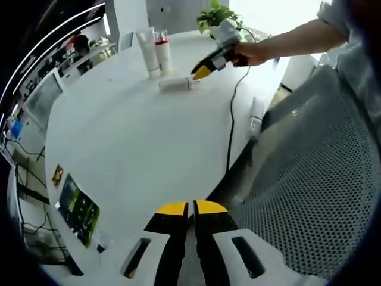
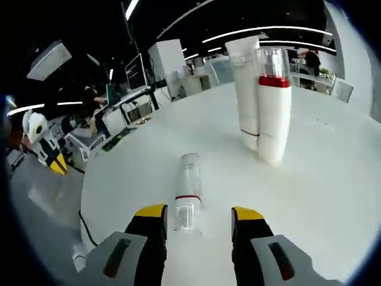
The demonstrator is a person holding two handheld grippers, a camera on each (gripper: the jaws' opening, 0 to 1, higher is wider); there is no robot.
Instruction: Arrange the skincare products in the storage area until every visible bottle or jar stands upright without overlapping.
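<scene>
The right gripper [image 2: 197, 221], jaws apart, straddles the fallen bottle [image 2: 188, 190] lying mid-table [image 1: 131, 149], ready to clamp and stand it beside the upright tube [image 2: 245, 89] and red-banded bottle [image 2: 274, 107]; the left gripper [image 1: 190, 208], jaws together, waits at the near edge

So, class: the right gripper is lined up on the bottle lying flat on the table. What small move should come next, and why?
Probably ease the right gripper forward and close on the lying bottle. Its jaws stand open with the bottle's near end between the tips, not yet gripped. The bottle lies on its side on the white table, while the tube and red-banded bottle already stand upright.
</scene>
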